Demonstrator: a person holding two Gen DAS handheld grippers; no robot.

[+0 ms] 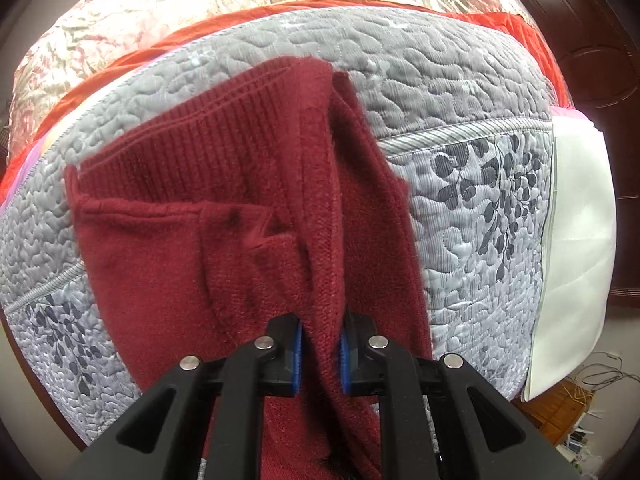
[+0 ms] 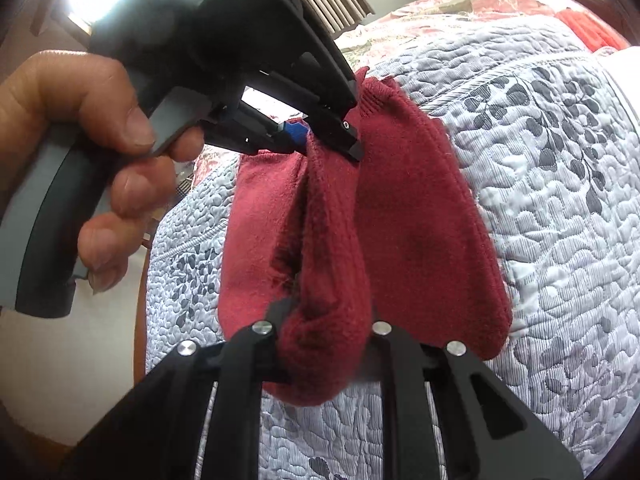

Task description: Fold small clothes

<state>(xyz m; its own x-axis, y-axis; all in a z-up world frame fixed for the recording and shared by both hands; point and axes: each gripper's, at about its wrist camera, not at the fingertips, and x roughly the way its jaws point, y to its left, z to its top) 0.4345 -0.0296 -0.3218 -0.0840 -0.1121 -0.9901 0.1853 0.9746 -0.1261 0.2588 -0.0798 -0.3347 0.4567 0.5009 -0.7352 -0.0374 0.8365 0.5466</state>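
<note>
Red knitted garment (image 1: pixel 248 216) hangs between your two grippers above the bed, and its lower part drapes down onto the grey quilted bedspread (image 1: pixel 460 92). Your left gripper (image 1: pixel 320 350) is closed on a vertical fold of the knit; the fabric is pressed between the two blue pads (image 1: pixel 297 354), and on both sides of the fold the cloth falls away. A ribbed hem is visible at the far end of the garment in the left wrist view. Your right gripper (image 2: pixel 326 350) is also clamped on the garment, with a thick bunch of red cloth pushed between its black fingers, so the pads there are covered. In the right wrist view you see your left hand (image 2: pixel 100 148) wrapped around the grey handle of the other gripper, which bites the upper edge of the same garment. The bedspread has a dark leaf pattern. Behind it lies a floral cover (image 1: pixel 120 32), and a white folded sheet (image 1: pixel 576 216) is at the right edge of the bed.
</note>
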